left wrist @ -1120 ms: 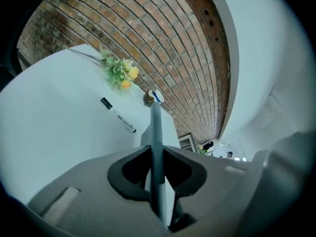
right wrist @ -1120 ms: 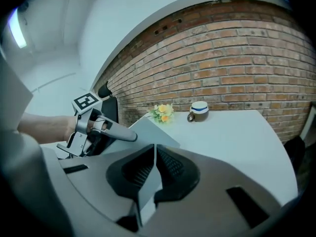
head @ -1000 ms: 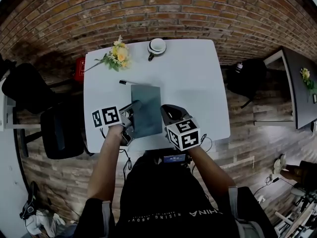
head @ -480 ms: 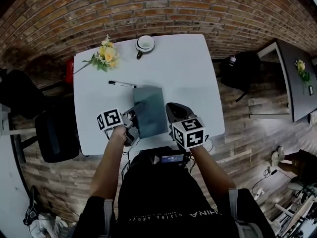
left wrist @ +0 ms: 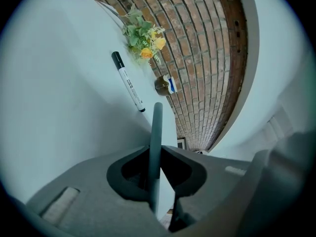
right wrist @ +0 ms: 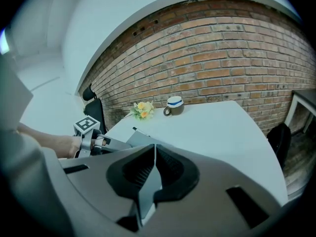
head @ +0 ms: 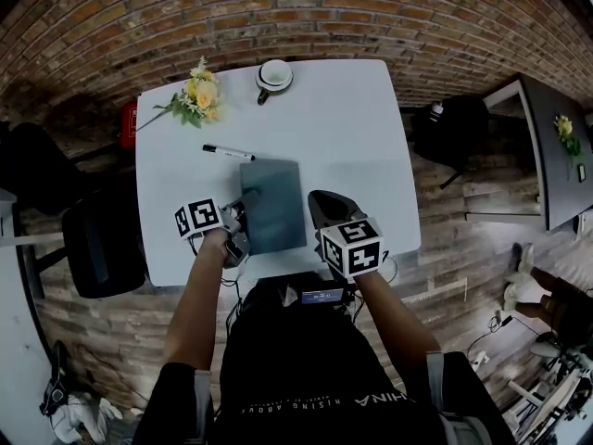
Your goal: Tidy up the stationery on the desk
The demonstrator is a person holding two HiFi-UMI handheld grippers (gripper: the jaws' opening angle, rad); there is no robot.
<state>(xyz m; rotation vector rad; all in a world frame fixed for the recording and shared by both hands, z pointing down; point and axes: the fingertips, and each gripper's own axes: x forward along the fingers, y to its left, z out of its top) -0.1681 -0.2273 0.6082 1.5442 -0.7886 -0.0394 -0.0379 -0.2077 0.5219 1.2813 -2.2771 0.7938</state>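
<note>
A grey-blue notebook (head: 273,207) lies on the white table (head: 352,137) near its front edge. My left gripper (head: 243,215) is shut on the notebook's left edge. In the left gripper view the notebook (left wrist: 156,147) shows edge-on between the pads of that gripper (left wrist: 155,181). My right gripper (head: 316,202) stands just off the notebook's right edge. Its jaws (right wrist: 154,167) are shut, and I make out nothing held between them. A black-capped white marker (head: 228,153) lies on the table beyond the notebook, also seen in the left gripper view (left wrist: 128,83).
A bunch of yellow flowers (head: 199,95) lies at the far left corner and a white cup (head: 273,75) stands at the far edge. A black chair (head: 97,248) stands left of the table and a dark bag (head: 445,128) on the floor to its right.
My left gripper has sunk toward the table with the notebook's left edge in it. The right gripper has shifted slightly beside the notebook's right edge.
</note>
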